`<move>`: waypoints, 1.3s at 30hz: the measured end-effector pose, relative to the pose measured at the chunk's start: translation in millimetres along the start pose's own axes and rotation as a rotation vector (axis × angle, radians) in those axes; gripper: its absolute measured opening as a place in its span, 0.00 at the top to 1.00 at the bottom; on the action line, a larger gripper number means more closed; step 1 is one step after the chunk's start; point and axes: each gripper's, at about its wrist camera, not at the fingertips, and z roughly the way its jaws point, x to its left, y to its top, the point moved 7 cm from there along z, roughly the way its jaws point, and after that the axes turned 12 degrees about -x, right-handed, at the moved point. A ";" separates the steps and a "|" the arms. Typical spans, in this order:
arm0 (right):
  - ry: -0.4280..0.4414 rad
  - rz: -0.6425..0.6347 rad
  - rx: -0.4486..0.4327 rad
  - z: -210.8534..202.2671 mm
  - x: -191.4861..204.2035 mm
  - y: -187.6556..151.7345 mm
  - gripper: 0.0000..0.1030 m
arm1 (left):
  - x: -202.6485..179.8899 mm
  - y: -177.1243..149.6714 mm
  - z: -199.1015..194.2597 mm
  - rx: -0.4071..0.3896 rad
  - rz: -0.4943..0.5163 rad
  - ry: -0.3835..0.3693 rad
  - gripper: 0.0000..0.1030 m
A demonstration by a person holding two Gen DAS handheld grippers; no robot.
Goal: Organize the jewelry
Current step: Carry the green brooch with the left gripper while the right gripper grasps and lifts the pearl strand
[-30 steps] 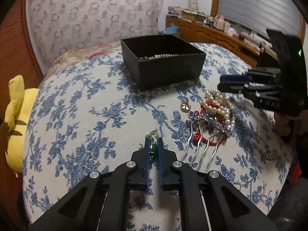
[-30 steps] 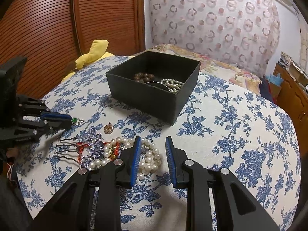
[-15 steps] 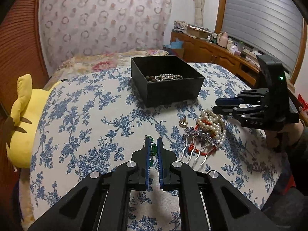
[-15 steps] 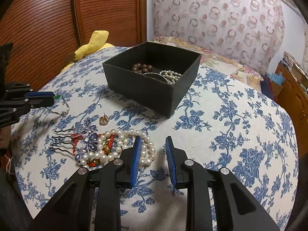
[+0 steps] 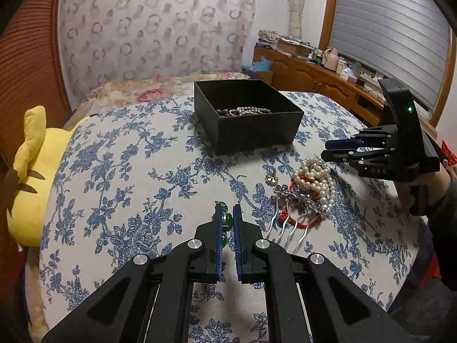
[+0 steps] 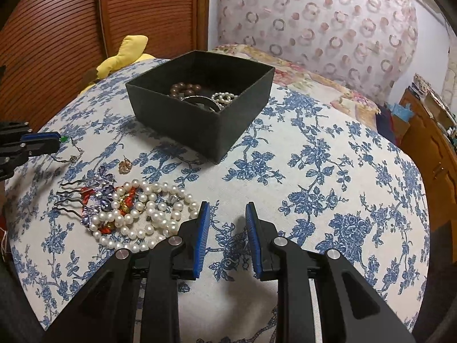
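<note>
My left gripper (image 5: pixel 227 207) is shut on a green bead pendant (image 5: pixel 227 218) and holds it just above the flowered bedspread (image 5: pixel 128 188). In the right wrist view the left gripper (image 6: pixel 54 143) shows at the left edge, with the pendant's thin chain (image 6: pixel 72 157) trailing down to the cloth. A black box (image 5: pixel 248 134) at the back holds brown beads and pearls (image 6: pixel 224 97). Pearl strands (image 6: pixel 148 214), a purple hair comb (image 6: pixel 94 197) and a small gold charm (image 6: pixel 125 167) lie in a pile. My right gripper (image 6: pixel 227 208) hovers open just right of the pearls, nothing between its fingers.
A yellow plush toy (image 5: pixel 31 177) lies at the bed's left edge by a wooden slatted door (image 6: pixel 57 28). A wooden dresser (image 5: pixel 314 74) with clutter runs along the window side. A person's hand (image 5: pixel 414 191) holds the right gripper.
The left gripper has lifted the green pendant off the bedspread, its chain now hanging. The right gripper has stayed open beside the pearls.
</note>
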 end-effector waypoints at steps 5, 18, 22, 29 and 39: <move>0.040 0.001 -0.014 -1.4 9.5 4.3 0.73 | -2.2 -1.6 1.1 0.004 0.005 -0.001 0.94; 0.087 -0.029 0.026 10.8 20.6 1.5 0.92 | -6.7 1.7 1.9 -0.003 0.006 -0.009 0.94; 0.063 -0.020 -0.005 0.6 16.0 2.3 0.92 | -7.3 7.3 1.7 -0.013 0.001 -0.015 0.94; 0.019 -0.031 -0.152 -47.5 10.4 41.1 0.92 | -12.5 32.3 -0.9 -0.063 0.004 -0.027 0.94; -0.019 -0.070 -0.317 -106.5 8.0 98.9 0.92 | -24.9 68.5 -2.0 -0.123 0.015 -0.052 0.94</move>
